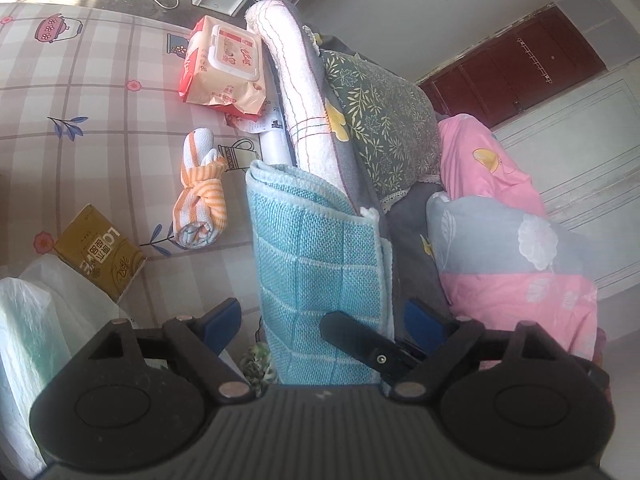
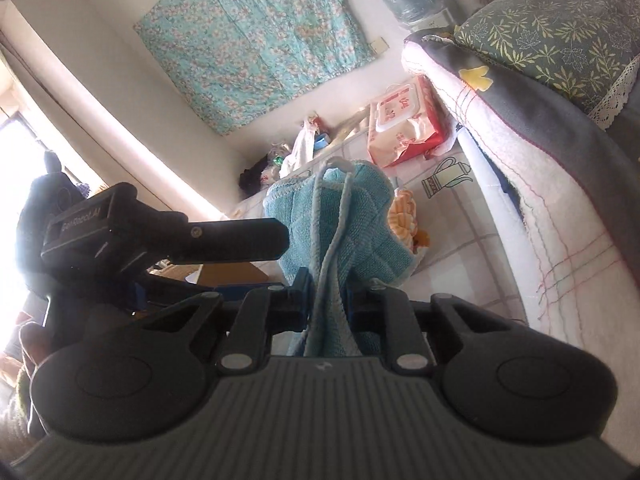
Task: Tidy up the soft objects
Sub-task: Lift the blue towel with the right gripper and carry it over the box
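A light blue checked towel (image 1: 316,264) hangs folded in front of the left wrist camera. My left gripper (image 1: 324,320) stands open around it, its blue pads wide apart on either side. In the left wrist view a black finger of the right gripper (image 1: 360,344) lies across the towel's lower edge. My right gripper (image 2: 326,292) is shut on the same towel (image 2: 344,224), which bunches up beyond its fingers. The left gripper's body (image 2: 160,236) shows at the left of the right wrist view. An orange-striped knotted cloth (image 1: 202,192) lies on the checked bed sheet (image 1: 100,100).
A wet-wipe pack (image 1: 224,64), a gold tissue box (image 1: 100,256) and a white plastic bag (image 1: 36,320) lie on the sheet. A stack of folded quilts and a green leaf-print pillow (image 1: 380,116) stands at the right, with pink bedding (image 1: 512,232) beyond.
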